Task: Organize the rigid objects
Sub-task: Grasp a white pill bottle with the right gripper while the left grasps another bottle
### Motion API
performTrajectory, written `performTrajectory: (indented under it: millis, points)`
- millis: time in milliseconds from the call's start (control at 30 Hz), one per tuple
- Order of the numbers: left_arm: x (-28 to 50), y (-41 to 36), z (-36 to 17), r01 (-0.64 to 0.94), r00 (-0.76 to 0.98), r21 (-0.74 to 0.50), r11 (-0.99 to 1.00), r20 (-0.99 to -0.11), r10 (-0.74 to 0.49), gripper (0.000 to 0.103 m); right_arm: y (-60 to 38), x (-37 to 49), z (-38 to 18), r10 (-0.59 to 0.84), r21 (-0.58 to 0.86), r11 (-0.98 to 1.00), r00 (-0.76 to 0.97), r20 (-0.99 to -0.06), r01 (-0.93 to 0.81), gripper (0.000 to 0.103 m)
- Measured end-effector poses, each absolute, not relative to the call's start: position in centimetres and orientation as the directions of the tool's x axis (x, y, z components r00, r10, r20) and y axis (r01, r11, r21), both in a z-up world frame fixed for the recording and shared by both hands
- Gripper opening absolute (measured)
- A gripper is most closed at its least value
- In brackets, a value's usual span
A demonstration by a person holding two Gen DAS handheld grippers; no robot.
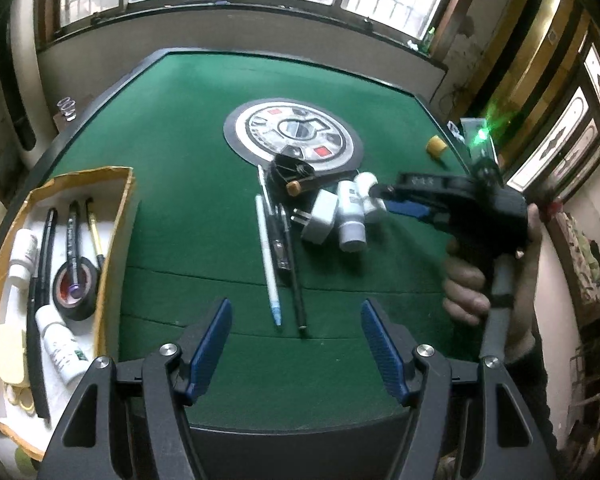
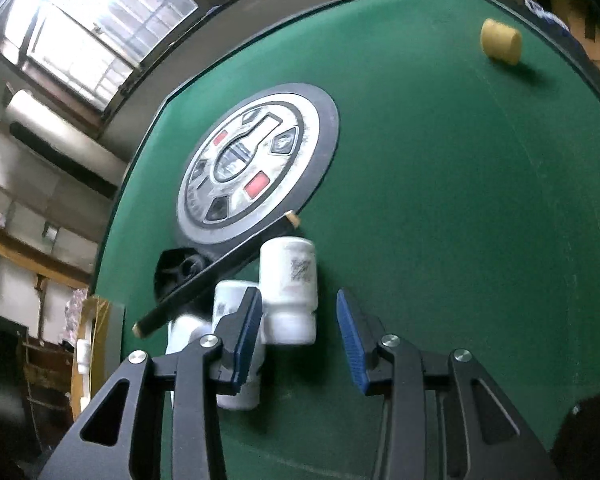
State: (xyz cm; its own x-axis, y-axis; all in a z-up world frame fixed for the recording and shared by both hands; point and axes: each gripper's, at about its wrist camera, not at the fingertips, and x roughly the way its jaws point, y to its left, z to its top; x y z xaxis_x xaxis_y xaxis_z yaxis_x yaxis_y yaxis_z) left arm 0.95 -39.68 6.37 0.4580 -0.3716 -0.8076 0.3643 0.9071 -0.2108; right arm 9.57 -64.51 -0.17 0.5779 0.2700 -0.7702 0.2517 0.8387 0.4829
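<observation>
A cluster of loose items lies mid-table: white bottles (image 1: pixel 351 216), a white plug adapter (image 1: pixel 320 218), a white pen (image 1: pixel 267 256), a black pen (image 1: pixel 294 276) and a black clip (image 1: pixel 290 172). My left gripper (image 1: pixel 296 346) is open and empty over the near felt. My right gripper (image 2: pixel 298 334) is open with a white bottle (image 2: pixel 288 292) between its fingers, close to the left one; I cannot tell if they touch. It also shows in the left wrist view (image 1: pixel 384 198), its tips at the bottles. A second bottle (image 2: pixel 236 360) lies behind the left finger.
A cardboard box (image 1: pixel 112 248) at the left holds pens, a tape roll (image 1: pixel 74 288) and white bottles. A round control panel (image 1: pixel 294 130) sits at the table centre. A yellow cylinder (image 2: pixel 500 42) lies near the far right edge. A dark stick (image 2: pixel 216 270) lies beside the bottles.
</observation>
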Motion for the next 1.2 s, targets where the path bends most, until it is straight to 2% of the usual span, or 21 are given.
performTrajectory:
  millis: [133, 200, 533, 867, 933, 1000, 1067, 1200]
  points:
    - [1.6, -41.0, 5.7, 0.379, 0.436, -0.202, 0.903, -0.821, -0.367, 0.07, -64.0, 10.4, -1.0, 0.29, 0.486, 0.845, 0.572, -0.768, 0.224, 0.038]
    - [2.1, -41.8, 5.4, 0.386, 0.425, -0.198, 0.901, -0.829, -0.364, 0.07, -63.8, 10.3, -0.9, 0.29, 0.479, 0.851, 0.571, -0.768, 0.213, 0.032]
    - [5.5, -49.6, 3.3, 0.46, 0.312, -0.195, 0.866, -0.878, -0.364, 0.07, -68.1, 8.7, -0.7, 0.318, 0.58, 0.761, 0.614, -0.722, 0.288, 0.032]
    - [10.2, -53.0, -0.1, 0.307, 0.272, -0.19, 0.932, -0.921, -0.277, 0.064, -70.3, 8.0, -1.0, 0.294, 0.607, 0.707, 0.629, -0.719, 0.363, 0.032]
    - [10.7, -53.4, -0.8, 0.29, 0.271, -0.184, 0.939, -0.926, -0.265, 0.057, -70.1, 8.2, -0.9, 0.302, 0.608, 0.712, 0.629, -0.716, 0.351, 0.032]
    - [10.8, -53.6, -0.9, 0.284, 0.302, -0.168, 0.944, -0.919, -0.254, 0.043, -69.9, 8.2, -0.9, 0.3, 0.603, 0.719, 0.627, -0.718, 0.346, 0.032]
    - [10.7, -53.5, -1.2, 0.28, 0.298, -0.166, 0.946, -0.921, -0.25, 0.033, -69.9, 8.2, -1.0, 0.301, 0.601, 0.722, 0.625, -0.72, 0.344, 0.032]
    - [9.9, -52.8, -1.3, 0.304, 0.295, -0.164, 0.939, -0.92, -0.256, 0.031, -69.8, 8.3, -1.1, 0.308, 0.603, 0.722, 0.623, -0.719, 0.339, 0.032]
